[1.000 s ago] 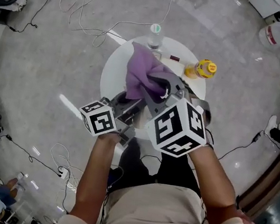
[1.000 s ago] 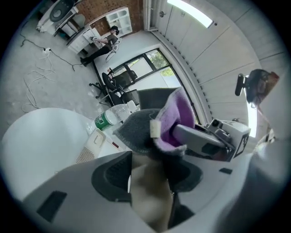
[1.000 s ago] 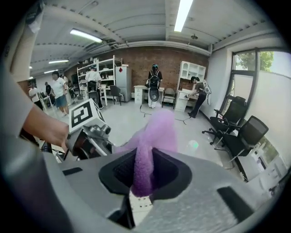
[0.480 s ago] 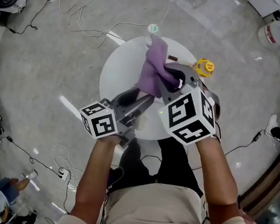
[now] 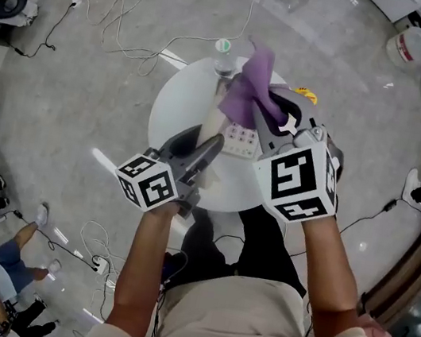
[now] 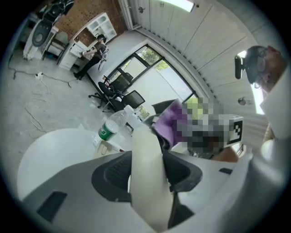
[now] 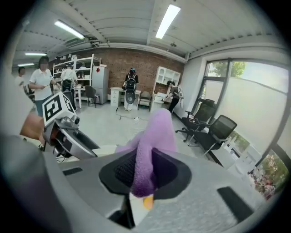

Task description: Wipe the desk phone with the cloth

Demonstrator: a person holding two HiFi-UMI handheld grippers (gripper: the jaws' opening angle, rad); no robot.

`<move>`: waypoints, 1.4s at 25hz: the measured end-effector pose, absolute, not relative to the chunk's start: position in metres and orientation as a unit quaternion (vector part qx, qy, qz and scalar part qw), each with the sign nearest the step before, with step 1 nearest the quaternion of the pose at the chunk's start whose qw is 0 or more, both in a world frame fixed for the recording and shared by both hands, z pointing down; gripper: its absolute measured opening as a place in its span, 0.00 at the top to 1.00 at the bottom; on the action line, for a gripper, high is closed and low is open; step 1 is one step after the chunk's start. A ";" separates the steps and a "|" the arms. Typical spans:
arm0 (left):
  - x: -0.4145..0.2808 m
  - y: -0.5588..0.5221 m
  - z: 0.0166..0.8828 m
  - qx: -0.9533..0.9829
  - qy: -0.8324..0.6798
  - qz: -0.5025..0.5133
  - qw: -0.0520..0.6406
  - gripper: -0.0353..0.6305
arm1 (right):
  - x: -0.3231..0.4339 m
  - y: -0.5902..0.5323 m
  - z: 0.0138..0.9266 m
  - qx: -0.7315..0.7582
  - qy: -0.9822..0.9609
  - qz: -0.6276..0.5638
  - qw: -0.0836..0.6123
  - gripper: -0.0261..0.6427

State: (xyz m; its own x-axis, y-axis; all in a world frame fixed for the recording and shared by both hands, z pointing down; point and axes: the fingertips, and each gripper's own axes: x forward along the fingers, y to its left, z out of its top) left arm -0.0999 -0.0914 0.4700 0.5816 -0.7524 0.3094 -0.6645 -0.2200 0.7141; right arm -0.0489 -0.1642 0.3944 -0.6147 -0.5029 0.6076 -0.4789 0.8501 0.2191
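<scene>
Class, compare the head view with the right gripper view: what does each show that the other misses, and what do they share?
Head view only: the phone keypad and the green-capped bottle. Right gripper view only: the brick wall and the office chairs by the windows. Both: the purple cloth pinched in the right tongs, and the left tongs.

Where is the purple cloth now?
Head view, upper centre: the purple cloth is pinched in the right gripper, above the round table, beside the green-capped bottle.
</scene>
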 end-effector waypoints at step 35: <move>-0.108 -0.158 0.603 0.725 -0.603 0.181 0.279 0.64 | 0.119 -0.092 0.548 0.372 -0.825 0.253 0.342 0.86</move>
State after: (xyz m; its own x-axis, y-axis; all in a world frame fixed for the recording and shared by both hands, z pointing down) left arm -0.1075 -0.1583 0.6029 0.2066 -0.7733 0.5995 -0.9756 -0.1163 0.1862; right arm 0.1194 -0.0921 0.5481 -0.4897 -0.4405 0.7524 -0.7864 0.5957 -0.1631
